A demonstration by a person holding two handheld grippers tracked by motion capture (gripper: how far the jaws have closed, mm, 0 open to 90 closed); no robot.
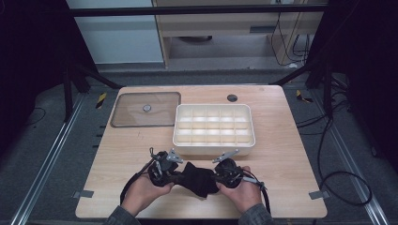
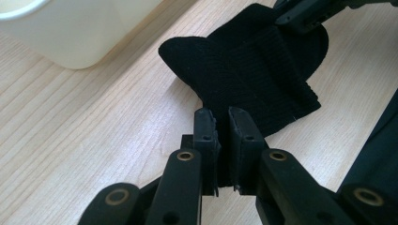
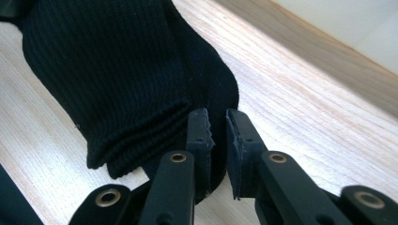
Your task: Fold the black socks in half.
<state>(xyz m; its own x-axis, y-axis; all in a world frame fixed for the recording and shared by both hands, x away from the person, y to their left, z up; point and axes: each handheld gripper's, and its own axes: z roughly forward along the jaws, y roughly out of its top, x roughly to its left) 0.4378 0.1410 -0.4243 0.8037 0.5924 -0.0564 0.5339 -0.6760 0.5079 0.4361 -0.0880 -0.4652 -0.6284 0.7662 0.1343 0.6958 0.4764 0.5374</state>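
A black ribbed sock [image 1: 197, 179] lies bunched on the wooden table [image 1: 291, 154] near its front edge, stretched between both grippers. My left gripper [image 1: 176, 174] is shut on the sock's left end; in the left gripper view its jaws [image 2: 221, 112] pinch a fold of the sock [image 2: 253, 61]. On the opposite end my right gripper [image 1: 217, 176] is shut as well; the right gripper view has its jaws [image 3: 217, 115] clamped on the fabric beside the ribbed cuff [image 3: 136, 126]. The right gripper's tip [image 2: 305, 11] also shows at the far end of the sock.
A white tray [image 1: 213, 143] split into several compartments stands just behind the grippers; its corner [image 2: 80, 33] is near the sock. A clear lid [image 1: 136, 115] with a small knob lies at the back left. A dark round cap [image 1: 232, 98] sits near the far edge.
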